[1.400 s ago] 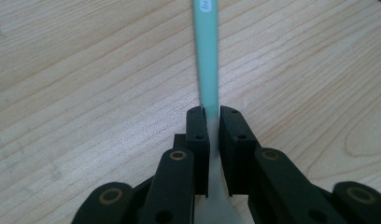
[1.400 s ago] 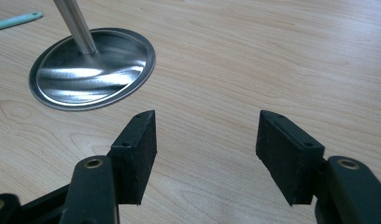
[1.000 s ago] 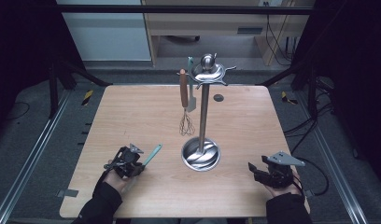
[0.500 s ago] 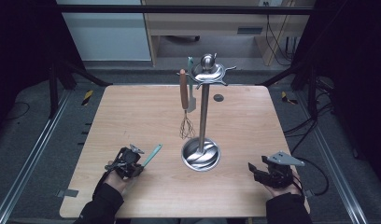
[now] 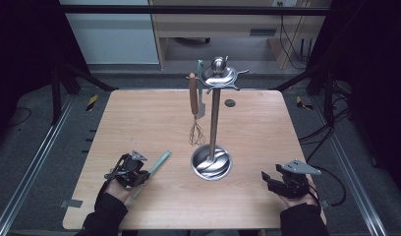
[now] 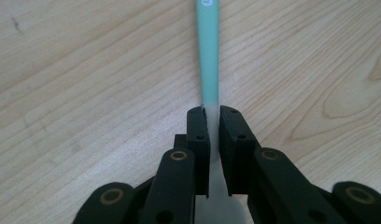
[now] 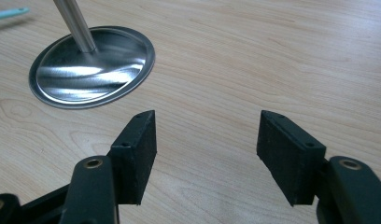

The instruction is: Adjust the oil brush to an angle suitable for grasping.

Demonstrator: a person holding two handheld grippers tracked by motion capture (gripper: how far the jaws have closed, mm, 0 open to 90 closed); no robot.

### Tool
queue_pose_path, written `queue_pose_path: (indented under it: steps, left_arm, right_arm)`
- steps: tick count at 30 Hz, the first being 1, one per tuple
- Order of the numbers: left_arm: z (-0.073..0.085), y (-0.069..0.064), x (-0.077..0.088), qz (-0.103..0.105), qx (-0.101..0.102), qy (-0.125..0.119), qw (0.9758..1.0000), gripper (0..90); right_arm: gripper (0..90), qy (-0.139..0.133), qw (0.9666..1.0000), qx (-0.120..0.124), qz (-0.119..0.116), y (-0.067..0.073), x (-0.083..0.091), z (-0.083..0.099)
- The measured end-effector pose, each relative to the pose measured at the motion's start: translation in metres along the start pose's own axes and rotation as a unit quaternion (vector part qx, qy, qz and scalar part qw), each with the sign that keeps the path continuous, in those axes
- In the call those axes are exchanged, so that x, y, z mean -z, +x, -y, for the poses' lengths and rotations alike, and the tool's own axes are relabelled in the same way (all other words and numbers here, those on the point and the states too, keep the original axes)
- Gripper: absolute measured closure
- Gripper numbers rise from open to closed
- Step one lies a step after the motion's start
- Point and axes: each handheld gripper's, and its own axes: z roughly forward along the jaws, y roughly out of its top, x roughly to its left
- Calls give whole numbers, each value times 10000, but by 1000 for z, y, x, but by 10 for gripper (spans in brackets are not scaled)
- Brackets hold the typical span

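A slim teal-handled utensil lies flat on the wooden table at the front left, pointing toward the stand. My left gripper is shut on its near end. In the left gripper view the two pads press on the pale handle from both sides, at the left gripper. A steel utensil stand rises from a round base at mid-table. My right gripper rests at the front right, open with bare wood between its jaws.
A whisk with a wooden handle and a second teal-handled tool hang from the stand's top ring. The shiny base lies left of and beyond my right jaws. A small dark disc sits near the far edge.
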Motion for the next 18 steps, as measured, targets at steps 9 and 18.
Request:
queue_pose_path:
  steps: [9, 18]
  left_arm:
    - [0, 2, 15, -9, -1, -399, 9992, 824]
    - [-1, -3, 37, -15, -19, -958, 9954, 824]
  right_arm:
    - [377, -1, 10000, -3, -8, 0, 0, 0]
    - [376, 7, 10000, -9, -20, 0, 0, 0]
